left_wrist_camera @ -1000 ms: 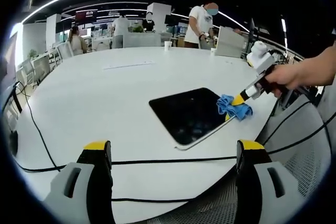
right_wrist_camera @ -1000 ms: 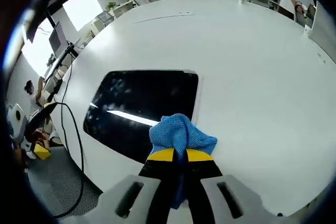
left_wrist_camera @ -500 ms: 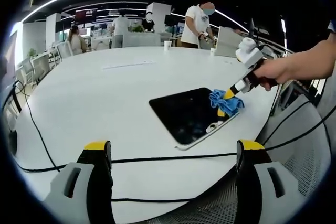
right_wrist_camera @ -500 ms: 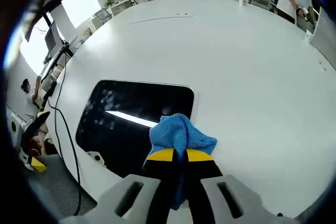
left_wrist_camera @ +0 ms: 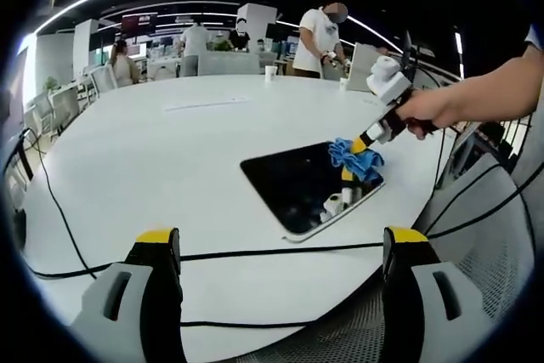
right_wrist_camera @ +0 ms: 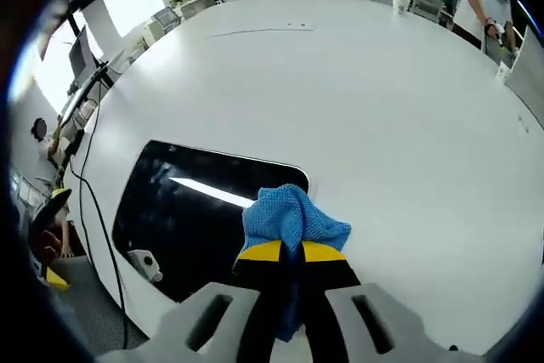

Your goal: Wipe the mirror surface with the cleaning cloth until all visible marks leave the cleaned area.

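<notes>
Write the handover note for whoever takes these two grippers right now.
Right gripper: shut on the blue cleaning cloth, cloth over the mirror's corner.
Left gripper: open, empty, held back at the near table edge, above a black cable.
Mirror: flat on the white table, near its edge.
Done: cloth brought onto the glass.
Left: wipe the rest of the mirror; faint smudges seem to show on the glass, so check it before stopping.

We can't make out any readable text here; the dark hanging screen [left_wrist_camera: 138, 23] in the far background has lettering, but it's way too blurry.
</notes>
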A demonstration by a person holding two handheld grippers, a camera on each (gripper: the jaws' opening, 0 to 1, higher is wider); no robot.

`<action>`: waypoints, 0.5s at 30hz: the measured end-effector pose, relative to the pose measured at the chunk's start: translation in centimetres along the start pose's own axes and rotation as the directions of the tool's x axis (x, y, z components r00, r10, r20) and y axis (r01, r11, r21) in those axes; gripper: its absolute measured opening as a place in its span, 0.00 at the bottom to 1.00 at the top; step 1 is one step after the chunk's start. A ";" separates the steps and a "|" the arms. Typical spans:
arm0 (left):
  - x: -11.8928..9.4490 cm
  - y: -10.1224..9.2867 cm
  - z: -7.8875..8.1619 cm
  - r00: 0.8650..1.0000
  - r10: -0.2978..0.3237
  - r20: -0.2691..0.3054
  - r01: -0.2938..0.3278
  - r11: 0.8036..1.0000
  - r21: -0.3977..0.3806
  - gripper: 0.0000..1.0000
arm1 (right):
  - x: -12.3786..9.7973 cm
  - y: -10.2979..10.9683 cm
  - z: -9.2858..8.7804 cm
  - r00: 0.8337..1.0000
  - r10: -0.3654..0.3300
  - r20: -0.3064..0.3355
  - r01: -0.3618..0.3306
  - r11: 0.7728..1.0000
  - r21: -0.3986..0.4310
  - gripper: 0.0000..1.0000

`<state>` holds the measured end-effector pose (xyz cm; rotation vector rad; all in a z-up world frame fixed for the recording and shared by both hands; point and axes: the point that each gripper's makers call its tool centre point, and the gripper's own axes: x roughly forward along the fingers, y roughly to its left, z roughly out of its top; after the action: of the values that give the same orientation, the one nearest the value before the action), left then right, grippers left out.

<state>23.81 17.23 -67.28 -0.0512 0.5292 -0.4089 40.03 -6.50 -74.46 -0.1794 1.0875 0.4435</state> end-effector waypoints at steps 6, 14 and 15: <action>0.0 0.1 0.0 1.000 0.000 0.002 0.000 1.000 -0.007 0.99 | 0.6 -0.4 1.2 1.000 -0.009 -0.003 0.009 1.000 -0.022 0.01; 0.0 0.1 0.0 1.000 0.002 0.006 -0.002 1.000 -0.012 0.99 | 0.6 -0.4 2.2 1.000 -0.018 -0.007 0.017 0.998 -0.055 0.01; 0.0 0.2 0.0 1.000 0.005 0.005 -0.005 1.000 -0.011 0.99 | 0.6 -0.4 2.4 1.000 -0.022 -0.006 0.021 0.998 -0.061 0.01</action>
<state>23.90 17.39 -67.30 -0.0611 0.5261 -0.4009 42.38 -5.81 -73.93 -0.2464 1.0784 0.4576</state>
